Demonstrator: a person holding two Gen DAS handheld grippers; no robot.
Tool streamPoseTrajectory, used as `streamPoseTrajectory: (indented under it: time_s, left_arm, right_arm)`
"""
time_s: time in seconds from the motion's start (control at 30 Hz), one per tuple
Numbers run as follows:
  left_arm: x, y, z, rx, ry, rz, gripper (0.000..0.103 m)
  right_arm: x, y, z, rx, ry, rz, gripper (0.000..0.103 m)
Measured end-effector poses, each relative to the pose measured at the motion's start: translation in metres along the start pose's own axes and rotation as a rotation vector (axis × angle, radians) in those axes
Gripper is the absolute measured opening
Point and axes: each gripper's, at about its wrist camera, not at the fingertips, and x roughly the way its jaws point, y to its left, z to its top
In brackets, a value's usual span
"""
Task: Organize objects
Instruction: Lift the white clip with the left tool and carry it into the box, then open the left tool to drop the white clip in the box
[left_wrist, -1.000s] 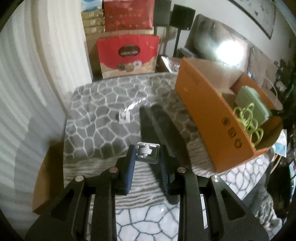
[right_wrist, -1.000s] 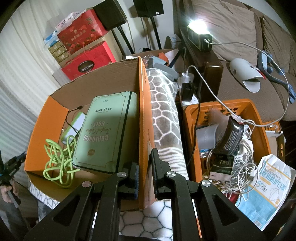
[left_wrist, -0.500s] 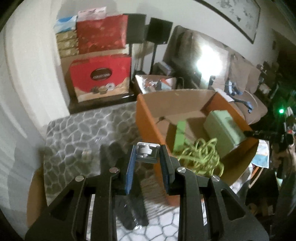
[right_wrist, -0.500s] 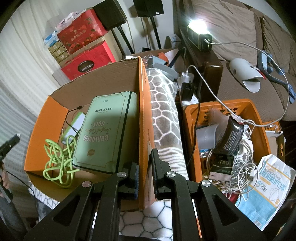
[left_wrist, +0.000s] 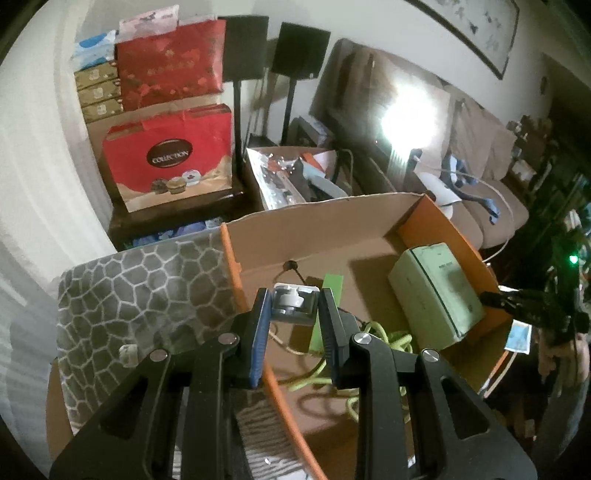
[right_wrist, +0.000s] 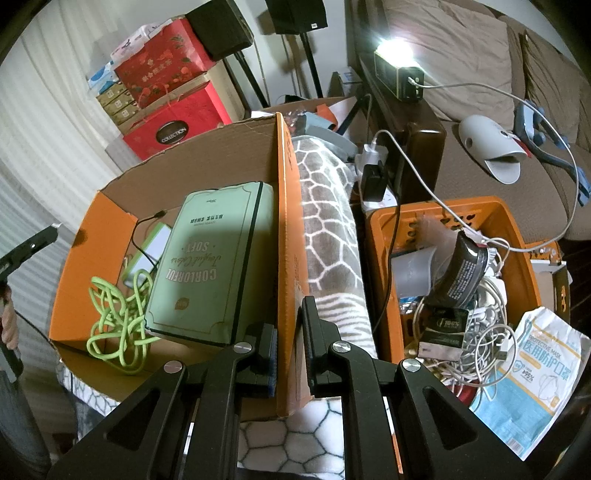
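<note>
My left gripper (left_wrist: 292, 306) is shut on a small white and grey plug-like part (left_wrist: 293, 302) and holds it above the near-left corner of the orange cardboard box (left_wrist: 436, 218). Inside the box lie a pale green notebook (left_wrist: 436, 295), a green power bank (left_wrist: 327, 306) and a coiled lime-green cord (left_wrist: 380, 339). My right gripper (right_wrist: 289, 321) is shut on the box's right wall (right_wrist: 286, 221), one finger on each side of it. The notebook (right_wrist: 210, 269) and the cord (right_wrist: 118, 325) also show in the right wrist view.
A grey patterned cloth (left_wrist: 140, 302) covers the table, with a small white piece (left_wrist: 128, 354) on it. An orange crate (right_wrist: 443, 210) of cables and chargers stands to the right of the box. Red gift bags (left_wrist: 170, 155) stand behind. A sofa (right_wrist: 517, 110) is at far right.
My left gripper has moved right and forward with the white part, from above the cloth to above the box's inside. The right gripper has stayed clamped on the box wall.
</note>
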Motion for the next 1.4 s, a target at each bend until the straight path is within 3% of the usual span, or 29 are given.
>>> streamPoseTrajectory:
  time_s: [0.43, 0.67, 0.8, 0.93, 1.0, 1.17, 1.27, 1.4]
  left_arm:
    - [0.055, -0.005, 0.012, -0.021, 0.122, 0.031, 0.024]
    - [0.07, -0.005, 0.008, -0.024, 0.15, 0.06, 0.024]
    - [0.067, -0.006, 0.01, -0.034, 0.142, 0.059, 0.04]
    - [0.056, -0.006, 0.013, -0.03, 0.117, 0.065, 0.045]
    - [0.049, -0.005, 0.014, -0.032, 0.095, 0.066, 0.057]
    - [0.024, 0.005, 0.016, -0.055, 0.031, 0.074, 0.077]
    - [0.011, 0.013, 0.018, -0.068, 0.007, 0.072, 0.079]
    - [-0.002, 0.024, 0.016, -0.1, -0.017, 0.092, 0.101]
  right_arm:
    - [0.0, 0.0, 0.001, 0.0, 0.0, 0.0, 0.01]
    - [0.0, 0.0, 0.001, 0.001, 0.0, 0.0, 0.01]
    - [0.001, -0.001, -0.001, 0.002, 0.001, 0.0, 0.01]
    - [0.001, -0.001, -0.001, 0.001, 0.001, 0.0, 0.01]
    - [0.001, -0.001, -0.001, 0.002, 0.001, 0.001, 0.01]
    - [0.001, 0.0, 0.0, 0.002, 0.001, 0.0, 0.01]
    - [0.001, -0.001, -0.001, 0.003, 0.001, 0.0, 0.01]
    - [0.001, -0.001, -0.001, 0.002, 0.001, 0.0, 0.01]
